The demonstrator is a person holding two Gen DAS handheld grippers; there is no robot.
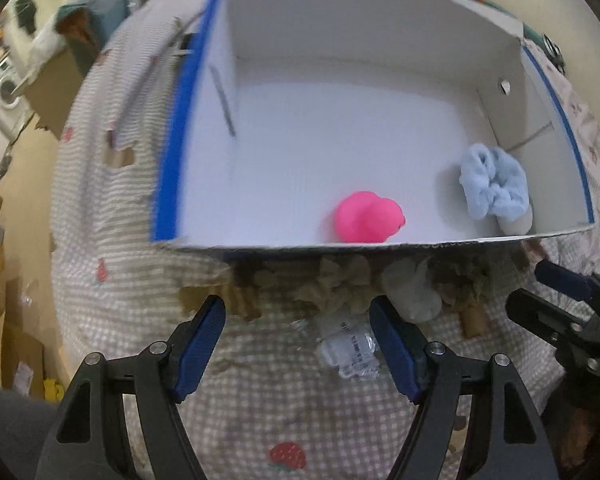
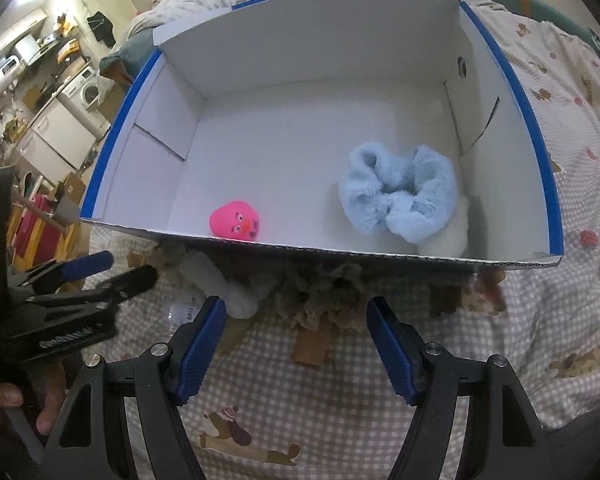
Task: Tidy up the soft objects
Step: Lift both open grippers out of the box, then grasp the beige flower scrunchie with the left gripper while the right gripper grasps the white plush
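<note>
Already the pink toy [image 2: 236, 222] and the blue fluffy sock [image 2: 400, 196] lie inside the white box [image 2: 512, 258]. Both hand-held grippers, left [image 1: 298, 346] and right [image 2: 296, 344], are spread and empty. Just ahead, against the box's near wall on the bed, lies a white sock [image 1: 414, 292], nearer the left one.

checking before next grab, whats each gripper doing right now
Left gripper: open, holding nothing.
Right gripper: open, holding nothing.

We see a white box [image 2: 260, 100] mid-frame holding a pink toy [image 2: 236, 222] and blue fluffy cloth [image 2: 400, 196], our right gripper [image 2: 296, 344] spread wide below, left gripper [image 2: 100, 272] at left.
</note>
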